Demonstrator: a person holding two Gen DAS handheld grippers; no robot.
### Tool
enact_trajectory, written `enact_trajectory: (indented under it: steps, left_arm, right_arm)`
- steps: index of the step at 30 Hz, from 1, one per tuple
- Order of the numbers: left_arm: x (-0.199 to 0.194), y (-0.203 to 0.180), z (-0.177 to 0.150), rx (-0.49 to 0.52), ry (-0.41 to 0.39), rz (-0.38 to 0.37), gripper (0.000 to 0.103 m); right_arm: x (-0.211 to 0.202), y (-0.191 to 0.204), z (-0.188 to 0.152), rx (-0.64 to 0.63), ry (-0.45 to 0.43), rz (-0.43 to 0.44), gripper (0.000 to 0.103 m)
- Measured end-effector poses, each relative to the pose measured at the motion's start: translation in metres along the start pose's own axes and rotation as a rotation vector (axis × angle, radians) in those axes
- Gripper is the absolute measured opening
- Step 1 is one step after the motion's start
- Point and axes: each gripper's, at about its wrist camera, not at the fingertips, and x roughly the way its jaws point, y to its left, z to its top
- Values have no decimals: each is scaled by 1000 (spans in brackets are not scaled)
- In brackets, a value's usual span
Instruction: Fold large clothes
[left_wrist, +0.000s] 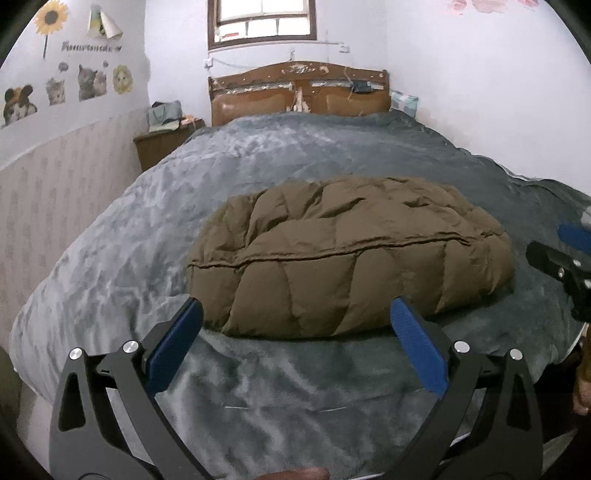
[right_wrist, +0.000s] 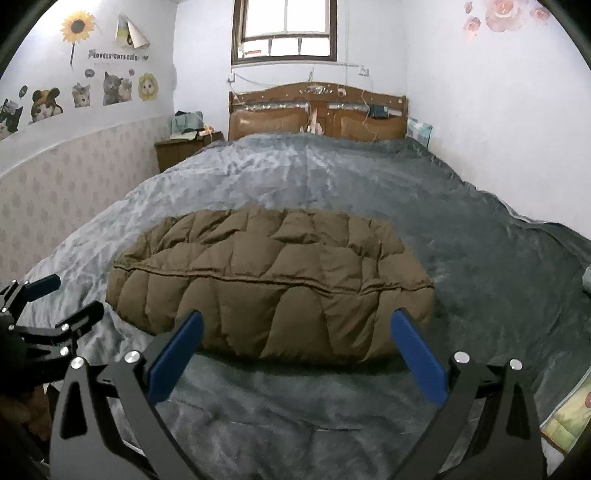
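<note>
A brown quilted puffer jacket (left_wrist: 347, 254) (right_wrist: 269, 284) lies folded into a thick oblong bundle on the grey blanket (left_wrist: 277, 155) (right_wrist: 480, 258) of the bed. My left gripper (left_wrist: 295, 310) stands open just short of the bundle's near edge, with nothing between its blue pads (left_wrist: 173, 343). My right gripper (right_wrist: 295, 321) is open as well, held in front of the bundle's right half, and it holds nothing. The right gripper (left_wrist: 569, 258) shows at the right edge of the left wrist view. At the left edge of the right wrist view the left gripper (right_wrist: 59, 295) appears, open.
A wooden headboard (left_wrist: 299, 92) stands at the far end of the bed under a window (left_wrist: 262, 22). A bedside table (left_wrist: 162, 140) with bags is at the far left. Walls close in on both sides. A floral cloth (right_wrist: 569, 410) lies at the bed's near right corner.
</note>
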Motion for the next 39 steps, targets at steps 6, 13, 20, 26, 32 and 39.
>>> enact_trajectory:
  steps: [6, 13, 20, 26, 32, 39]
  left_arm:
    - [6, 4, 0, -16, 20, 45, 100]
    - [6, 3, 2, -25, 16, 28, 100]
    - [7, -1, 1, -11, 22, 12, 100]
    - [9, 2, 2, -26, 27, 11, 100]
    - [11, 6, 3, -53, 35, -20, 100]
    - [13, 6, 4, -54, 40, -19, 100]
  right_arm:
    - [-1, 4, -1, -11, -9, -6, 101]
    - [-3, 2, -1, 0, 1, -3, 101]
    - [-4, 1, -1, 2, 1, -4, 101]
    - [-7, 1, 0, 8, 0, -12, 101]
    - [-7, 3, 0, 1, 10, -4, 101]
    - [-6, -1, 0, 6, 20, -8, 101]
